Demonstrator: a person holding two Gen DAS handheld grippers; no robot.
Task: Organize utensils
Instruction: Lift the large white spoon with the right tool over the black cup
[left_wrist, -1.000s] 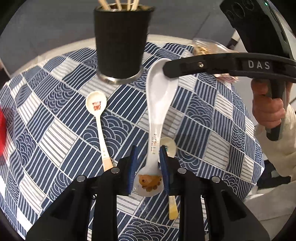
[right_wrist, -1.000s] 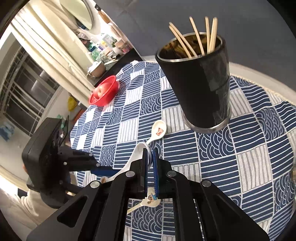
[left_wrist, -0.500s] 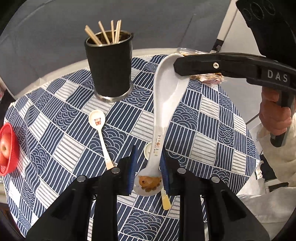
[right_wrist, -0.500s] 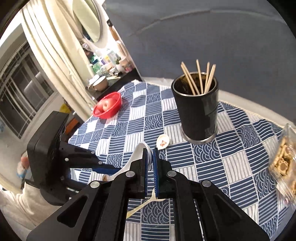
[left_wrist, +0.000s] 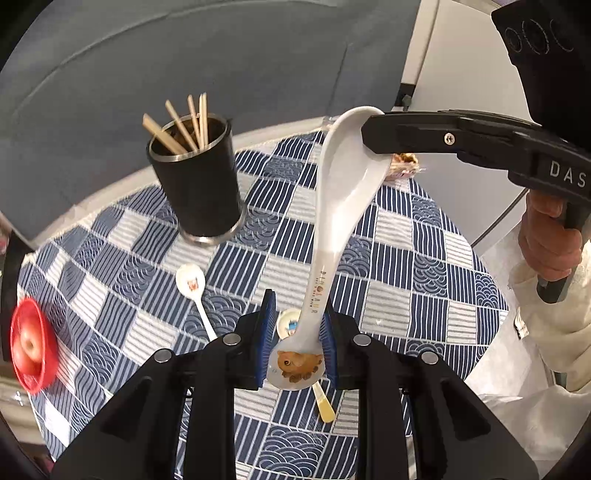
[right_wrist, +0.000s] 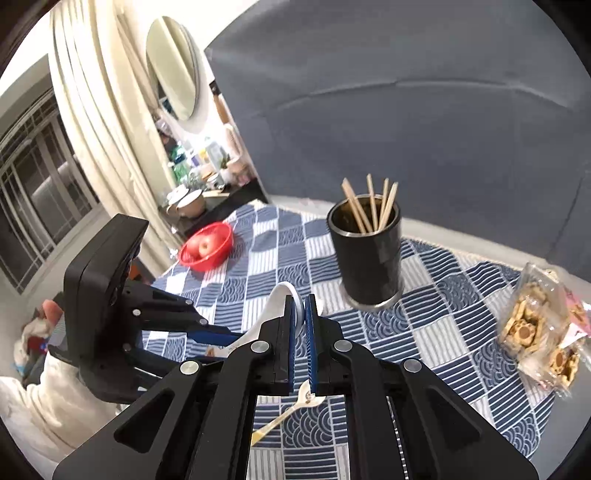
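mid-handover, judging by the grips: large white ceramic soup spoon (left_wrist: 334, 236) held aloft above the blue patterned tablecloth (left_wrist: 406, 266), handle end clamped in left gripper (left_wrist: 297, 341), bowl rim pinched by right gripper (right_wrist: 302, 321). next: release 1 grip, carry to black cylindrical chopstick holder (right_wrist: 365, 254). protruding wooden chopsticks (right_wrist: 369, 205) crowd the opening. 2 small spoons (left_wrist: 192, 291) left on cloth.

Spoons: three. One large white spoon (left_wrist: 334, 236) aloft, mid-scene; two small spoons on cloth, one left (left_wrist: 192, 288), one near (left_wrist: 288, 325) behind large one. Chopsticks (left_wrist: 184, 123): about five sticks, exact count unclear, in one black holder (left_wrist: 197, 188), far left. One red bowl (left_wrist: 31, 354), far left edge; one apple (left_wrist: 27, 345) inside. One snack bag (right_wrist: 543, 328), right. Two grippers: left (left_wrist: 297, 339), right (right_wrist: 301, 317).
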